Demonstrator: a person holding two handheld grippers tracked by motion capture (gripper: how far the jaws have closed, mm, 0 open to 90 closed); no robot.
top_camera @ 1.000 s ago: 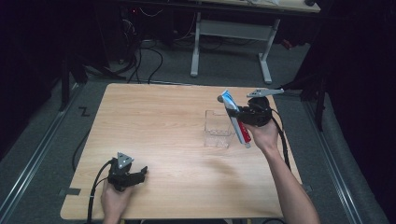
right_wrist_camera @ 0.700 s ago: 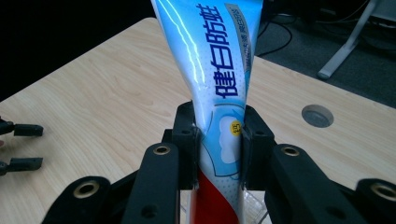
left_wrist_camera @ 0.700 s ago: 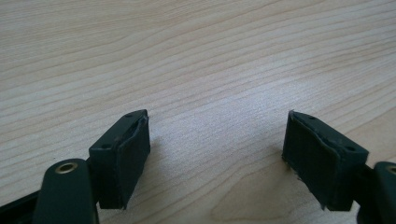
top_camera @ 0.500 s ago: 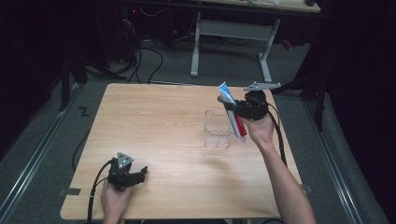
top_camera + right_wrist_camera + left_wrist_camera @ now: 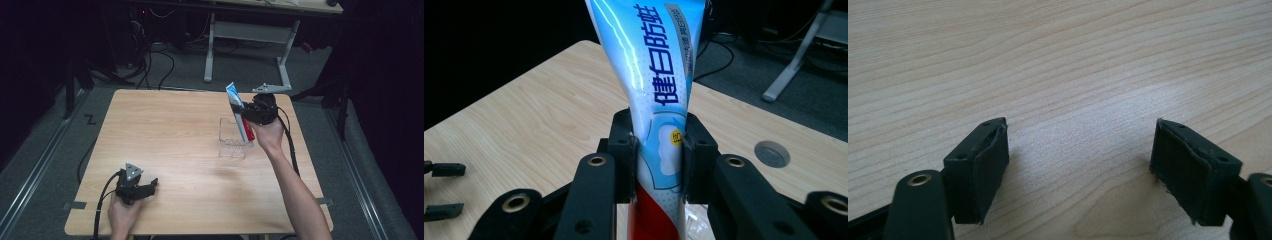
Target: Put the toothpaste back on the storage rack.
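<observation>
A blue, white and red toothpaste tube (image 5: 237,112) hangs upright over the clear plastic bin (image 5: 231,137) at the table's right middle. My right gripper (image 5: 245,116) is shut on the tube's middle; in the right gripper view both pads squeeze the tube (image 5: 658,125), its flat blue end pointing up. My left gripper (image 5: 150,186) rests low on the wood near the front left corner. In the left gripper view its jaws stand wide apart with bare table (image 5: 1078,100) between them, so the left gripper (image 5: 1080,170) is open.
The wooden table (image 5: 165,130) has a round grommet (image 5: 772,153) near its far edge. Behind the table stand a white desk frame (image 5: 245,45) and cables on the grey floor. The left gripper (image 5: 444,190) also appears far off in the right gripper view.
My right hand has carried the tube a little toward the table's far side and slightly up, still over the clear bin. The left gripper has stayed put.
</observation>
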